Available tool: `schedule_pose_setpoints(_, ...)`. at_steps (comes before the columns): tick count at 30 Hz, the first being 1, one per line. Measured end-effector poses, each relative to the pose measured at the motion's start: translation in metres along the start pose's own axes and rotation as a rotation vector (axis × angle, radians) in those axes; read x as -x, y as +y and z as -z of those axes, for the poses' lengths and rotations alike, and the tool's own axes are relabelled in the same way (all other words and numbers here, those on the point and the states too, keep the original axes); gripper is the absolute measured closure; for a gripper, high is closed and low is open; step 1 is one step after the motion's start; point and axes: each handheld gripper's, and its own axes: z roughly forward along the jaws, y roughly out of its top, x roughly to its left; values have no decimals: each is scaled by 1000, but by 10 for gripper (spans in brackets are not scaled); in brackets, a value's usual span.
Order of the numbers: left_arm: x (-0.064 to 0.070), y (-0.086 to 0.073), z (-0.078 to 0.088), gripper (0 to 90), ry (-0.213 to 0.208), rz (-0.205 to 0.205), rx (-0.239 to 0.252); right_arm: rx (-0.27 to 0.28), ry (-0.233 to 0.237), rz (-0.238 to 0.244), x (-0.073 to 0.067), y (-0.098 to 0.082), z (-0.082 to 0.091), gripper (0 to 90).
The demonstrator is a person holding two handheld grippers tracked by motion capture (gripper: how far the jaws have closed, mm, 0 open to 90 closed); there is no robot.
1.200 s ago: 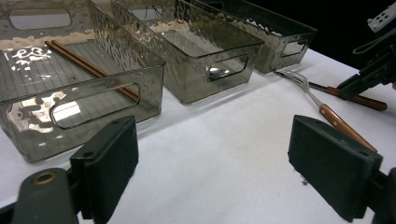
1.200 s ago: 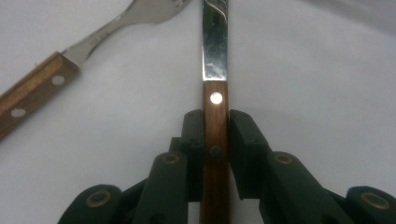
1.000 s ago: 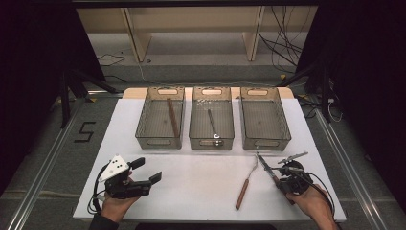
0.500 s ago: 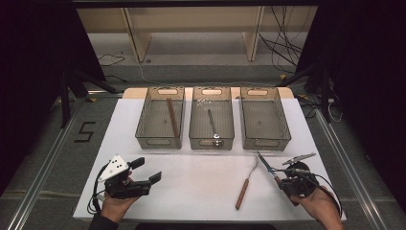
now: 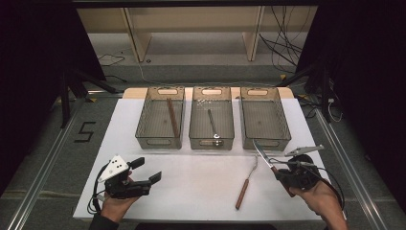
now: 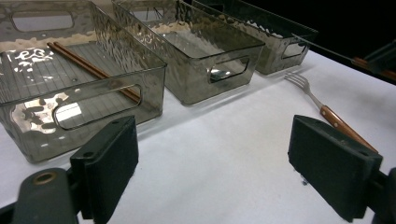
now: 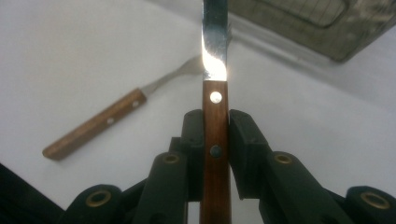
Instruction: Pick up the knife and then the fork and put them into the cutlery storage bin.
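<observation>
A wooden-handled knife (image 5: 262,152) is lifted off the white table (image 5: 201,182), blade pointing toward the bins. My right gripper (image 5: 283,175) is shut on its handle, which shows between the pads in the right gripper view, where the knife (image 7: 215,51) runs straight up from the right gripper (image 7: 216,125). A wooden-handled fork (image 5: 244,188) lies on the table left of that gripper, tines toward the bins. My left gripper (image 5: 148,170) hovers at the front left, open and empty; in its own view the left gripper (image 6: 212,172) faces the bins and the fork (image 6: 328,113).
Three translucent grey bins stand in a row at the back. The left bin (image 5: 158,142) holds brown chopsticks (image 5: 172,117), the middle bin (image 5: 211,142) a metal utensil (image 5: 212,123), and the right bin (image 5: 266,142) looks empty. A cable trails from each gripper.
My right gripper has risen slightly with the knife in it. The left gripper and the fork have stayed where they were.
</observation>
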Motion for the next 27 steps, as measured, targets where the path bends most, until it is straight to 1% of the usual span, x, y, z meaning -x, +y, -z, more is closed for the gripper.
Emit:
schedule_pose_setpoints(2, 0, 0, 0, 157, 0, 0, 4, 22, 1, -10, 4, 6, 2, 772)
schedule_pose_setpoints(7, 0, 1, 1, 157, -2, -4, 14, 61, -17, -32, 15, 25, 2, 772)
schedule_pose_setpoints(11, -1, 1, 1, 157, -1, -2, 20, 91, -24, -58, 24, 41, 1, 772)
schedule_pose_setpoints(16, -1, 1, 2, 157, -1, -2, 20, 130, -28, -86, 33, 63, 0, 772)
schedule_pose_setpoints(22, -1, 1, 2, 157, -4, 0, 26, 148, -50, -116, 43, 96, -9, 772)
schedule_pose_setpoints(26, -1, 1, 2, 157, -4, 2, 26, 166, -62, -138, 49, 112, -18, 771)
schedule_pose_setpoints(27, -2, 1, 2, 157, -5, 1, 25, 163, -67, -140, 51, 115, -20, 772)
